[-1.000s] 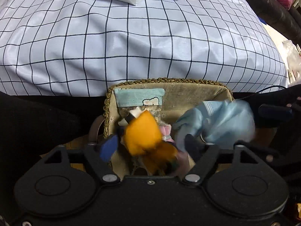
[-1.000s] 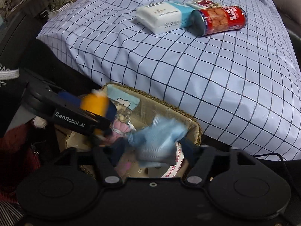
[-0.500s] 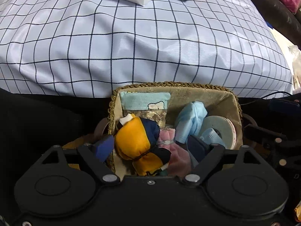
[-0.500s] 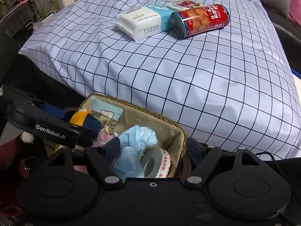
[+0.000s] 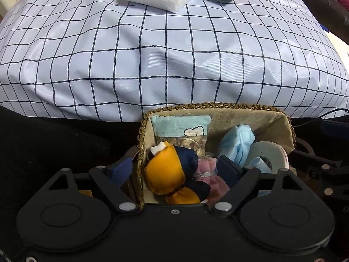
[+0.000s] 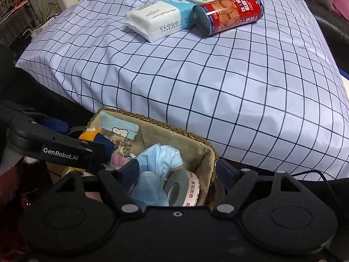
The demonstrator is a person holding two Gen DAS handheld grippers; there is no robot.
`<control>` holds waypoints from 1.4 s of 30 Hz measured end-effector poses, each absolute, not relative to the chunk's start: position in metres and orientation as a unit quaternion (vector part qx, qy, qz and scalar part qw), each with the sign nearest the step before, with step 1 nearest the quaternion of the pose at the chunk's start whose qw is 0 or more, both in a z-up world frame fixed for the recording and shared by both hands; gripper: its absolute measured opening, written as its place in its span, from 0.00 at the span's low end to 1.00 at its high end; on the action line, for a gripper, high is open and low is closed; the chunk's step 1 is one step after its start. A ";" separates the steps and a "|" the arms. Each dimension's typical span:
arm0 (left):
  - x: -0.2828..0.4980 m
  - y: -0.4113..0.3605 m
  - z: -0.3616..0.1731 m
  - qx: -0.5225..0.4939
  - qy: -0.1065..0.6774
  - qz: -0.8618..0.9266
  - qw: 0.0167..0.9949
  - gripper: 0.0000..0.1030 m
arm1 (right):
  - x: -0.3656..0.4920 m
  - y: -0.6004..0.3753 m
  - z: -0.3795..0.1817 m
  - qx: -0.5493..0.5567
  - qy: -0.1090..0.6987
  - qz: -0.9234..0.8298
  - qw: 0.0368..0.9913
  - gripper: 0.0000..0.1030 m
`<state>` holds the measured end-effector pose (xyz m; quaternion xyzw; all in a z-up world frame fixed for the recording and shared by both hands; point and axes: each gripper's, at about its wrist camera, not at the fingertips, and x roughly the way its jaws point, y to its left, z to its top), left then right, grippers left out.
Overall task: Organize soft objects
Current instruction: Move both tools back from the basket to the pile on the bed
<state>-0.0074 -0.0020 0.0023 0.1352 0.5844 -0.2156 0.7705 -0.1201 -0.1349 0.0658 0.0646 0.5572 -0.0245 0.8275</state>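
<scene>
A woven basket point(image 5: 218, 105) with a beige lining sits against the near edge of the checked cloth. In it lie an orange and navy plush toy point(image 5: 168, 172), a pink soft item point(image 5: 207, 166), blue face masks point(image 5: 236, 144), a bear-print pouch point(image 5: 181, 124) and a tape roll point(image 5: 268, 155). My left gripper point(image 5: 174, 170) is open over the plush, one finger outside the basket's left wall. My right gripper point(image 6: 178, 170) is open over the masks point(image 6: 159, 157) and tape roll point(image 6: 181, 185), one finger beyond the basket's point(image 6: 152, 120) right wall. Neither gripper presses on anything.
On the blue checked cloth point(image 6: 218, 76) at the far side lie a white tissue pack point(image 6: 159, 19) and a red biscuit can point(image 6: 229, 13) on its side. A dark sofa arm point(image 6: 327, 21) runs along the right. The left gripper's body point(image 6: 65, 150) crosses the basket's left end.
A second ago the plush and a blue mask were blurred in the air between the fingers; both now lie still in the basket. Both cameras now look further up the cloth.
</scene>
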 end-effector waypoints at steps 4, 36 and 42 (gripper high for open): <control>-0.007 -0.002 0.002 0.136 0.583 -0.211 0.773 0.79 | -0.119 -0.137 0.064 0.067 0.559 -0.027 0.826 0.75; 0.162 -0.037 0.092 0.090 0.432 -0.182 0.879 0.81 | -0.021 -0.216 0.100 0.133 0.469 -0.149 0.860 0.78; 0.217 -0.060 0.086 0.105 0.403 -0.165 0.894 0.82 | 0.018 -0.220 0.120 0.124 0.449 -0.152 0.872 0.78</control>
